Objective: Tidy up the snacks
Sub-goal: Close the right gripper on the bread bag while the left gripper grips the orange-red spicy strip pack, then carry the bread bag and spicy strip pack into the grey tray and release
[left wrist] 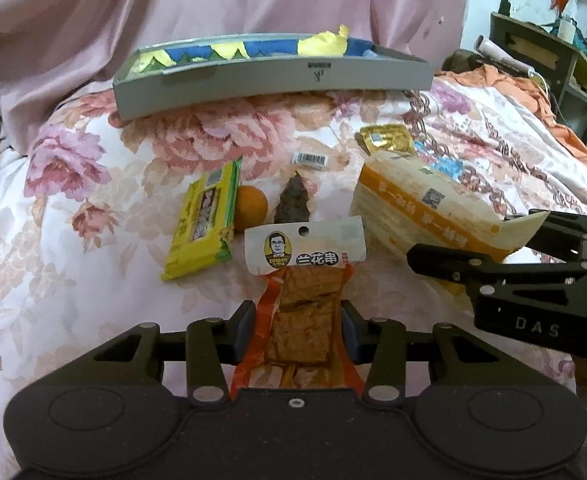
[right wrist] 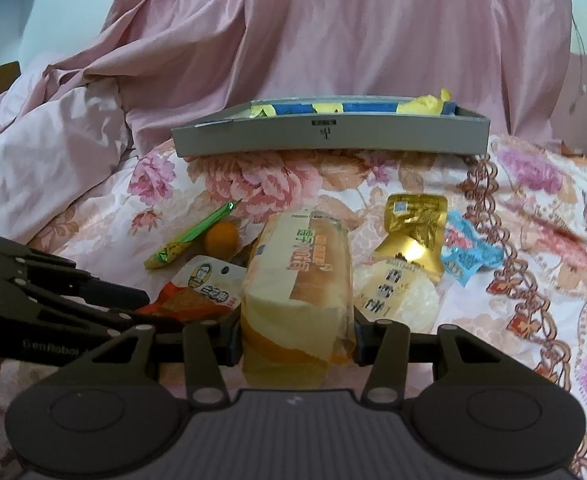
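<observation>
The left gripper (left wrist: pixel 299 330) is clamped on a clear-and-orange packet of dried tofu skewers (left wrist: pixel 303 280), its pads pressing the packet's two sides while the white header card sticks out ahead of the fingertips. The right gripper (right wrist: pixel 296 334) holds a bagged loaf of sliced bread (right wrist: pixel 299 280) the same way, jaws narrowed on the bag's near end and the loaf reaching forward from them. Both lie on a floral bedspread (left wrist: pixel 73 280). Ahead and left of the left gripper lie a yellow-green snack bar (left wrist: pixel 203 224) and, touching its right edge, a small orange (left wrist: pixel 251 208); just beyond the tofu packet sits a dark leaf-wrapped piece (left wrist: pixel 291 200). Right of the bread, beside the right gripper, lie a gold-topped rice cake packet (right wrist: pixel 407 256) and a small blue wrapped sweet (right wrist: pixel 467 256). Farther ahead of both grippers, well apart from the snacks, stands a shallow grey box (left wrist: pixel 277 80) with blue and yellow wrappers inside, backed by pink cloth (right wrist: pixel 333 40).
</observation>
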`<state>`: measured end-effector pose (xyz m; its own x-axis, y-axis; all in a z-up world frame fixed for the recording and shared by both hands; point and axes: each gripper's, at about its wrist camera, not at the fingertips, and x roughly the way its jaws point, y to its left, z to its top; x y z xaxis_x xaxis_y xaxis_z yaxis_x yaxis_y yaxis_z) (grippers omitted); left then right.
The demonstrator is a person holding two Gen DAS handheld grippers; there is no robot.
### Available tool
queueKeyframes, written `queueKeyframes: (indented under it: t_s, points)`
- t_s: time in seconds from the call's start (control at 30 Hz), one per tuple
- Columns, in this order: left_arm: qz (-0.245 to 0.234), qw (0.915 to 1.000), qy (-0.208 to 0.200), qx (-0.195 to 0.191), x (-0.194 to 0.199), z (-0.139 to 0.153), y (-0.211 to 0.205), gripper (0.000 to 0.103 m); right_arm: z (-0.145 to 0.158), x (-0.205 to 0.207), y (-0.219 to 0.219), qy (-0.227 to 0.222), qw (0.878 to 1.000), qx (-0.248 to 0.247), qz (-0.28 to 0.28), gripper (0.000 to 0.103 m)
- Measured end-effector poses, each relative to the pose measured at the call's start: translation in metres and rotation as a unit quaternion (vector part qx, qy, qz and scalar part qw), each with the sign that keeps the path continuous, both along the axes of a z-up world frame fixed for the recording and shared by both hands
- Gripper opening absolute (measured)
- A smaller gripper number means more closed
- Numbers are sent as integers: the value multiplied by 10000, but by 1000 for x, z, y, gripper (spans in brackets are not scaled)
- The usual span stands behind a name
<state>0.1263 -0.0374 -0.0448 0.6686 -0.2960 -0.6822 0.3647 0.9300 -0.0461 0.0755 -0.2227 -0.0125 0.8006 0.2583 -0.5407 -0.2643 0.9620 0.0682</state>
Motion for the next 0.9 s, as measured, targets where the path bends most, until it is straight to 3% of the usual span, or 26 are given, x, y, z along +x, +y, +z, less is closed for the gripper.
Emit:
queueKeyframes:
  t_s: [0.5,0.9]
  points:
    - [-91,9996,-264,-75,-9,12,-7,45,10,-7,-2,-486,9985,-210,-117,53]
    - [68,9956,-819,-459,-12,55,-12,45,32,-12,-16,-948,9948,-153,-330,53]
